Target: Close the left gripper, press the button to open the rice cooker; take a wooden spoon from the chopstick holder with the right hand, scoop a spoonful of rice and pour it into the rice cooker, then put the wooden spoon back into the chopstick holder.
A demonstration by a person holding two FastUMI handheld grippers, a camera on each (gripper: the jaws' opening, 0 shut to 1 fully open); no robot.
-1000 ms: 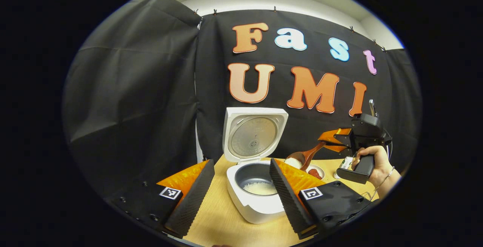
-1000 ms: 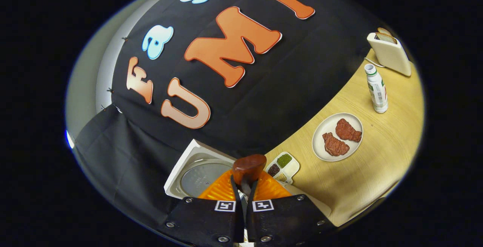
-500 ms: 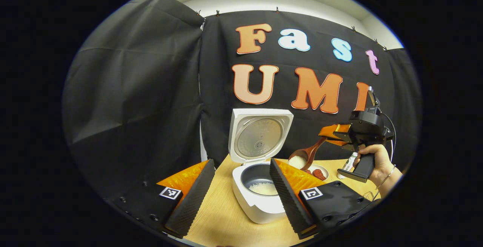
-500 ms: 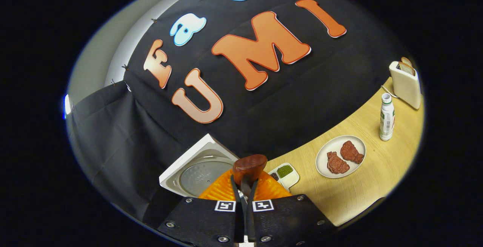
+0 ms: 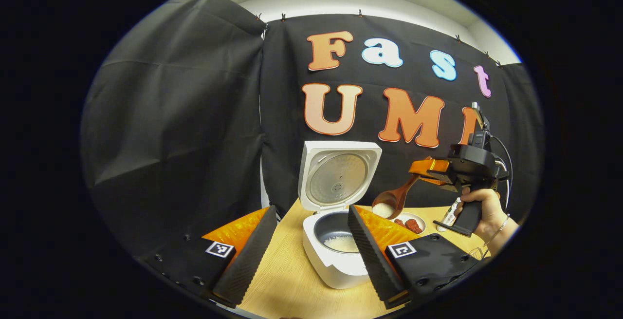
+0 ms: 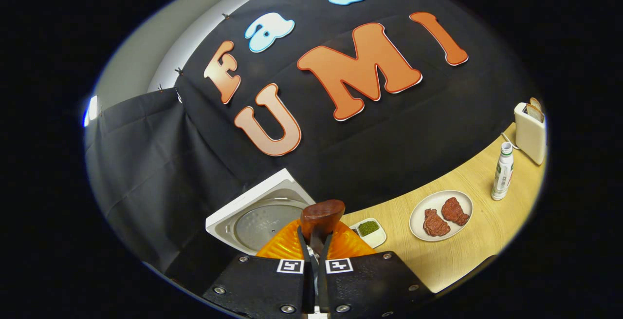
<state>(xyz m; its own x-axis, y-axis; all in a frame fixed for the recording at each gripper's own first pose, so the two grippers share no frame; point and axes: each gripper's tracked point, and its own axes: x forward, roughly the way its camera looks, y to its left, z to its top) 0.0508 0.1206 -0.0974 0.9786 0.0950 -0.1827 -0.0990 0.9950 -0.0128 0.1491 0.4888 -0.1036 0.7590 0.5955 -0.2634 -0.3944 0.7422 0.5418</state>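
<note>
1. The left gripper [image 5: 302, 241] hovers low over the near part of the desk [image 5: 287, 285], its two fingers spread wide with nothing between them.
2. The rice cooker [image 5: 336, 260] stands on the desk just beyond those fingers, towards the back edge by the cloth wall; one finger covers its right side in the left gripper view.
3. The cooker's lid [image 5: 338, 175] stands upright at the back, and white rice [image 5: 340, 243] lies in the bottom of the dark inner pot.
4. The right gripper [image 5: 426, 170], held by a hand [image 5: 482, 207], hangs in the air to the right of the cooker and higher than its rim.
5. Its fingers are pressed together on the handle of the wooden spoon [image 5: 394, 197].
6. The spoon's bowl carries a heap of white rice and sits in the air just right of the open pot, apart from it.
7. In the right gripper view the spoon [image 6: 321, 216] sticks out past the pinched fingers [image 6: 315, 255], above the raised lid [image 6: 258, 216].
8. Farther right along the desk lie a small dish of green grains [image 6: 369, 229], a plate with two pieces of meat [image 6: 440, 209], a bottle [image 6: 502, 172] and a toaster [image 6: 529, 134] near the far right corner.
</note>
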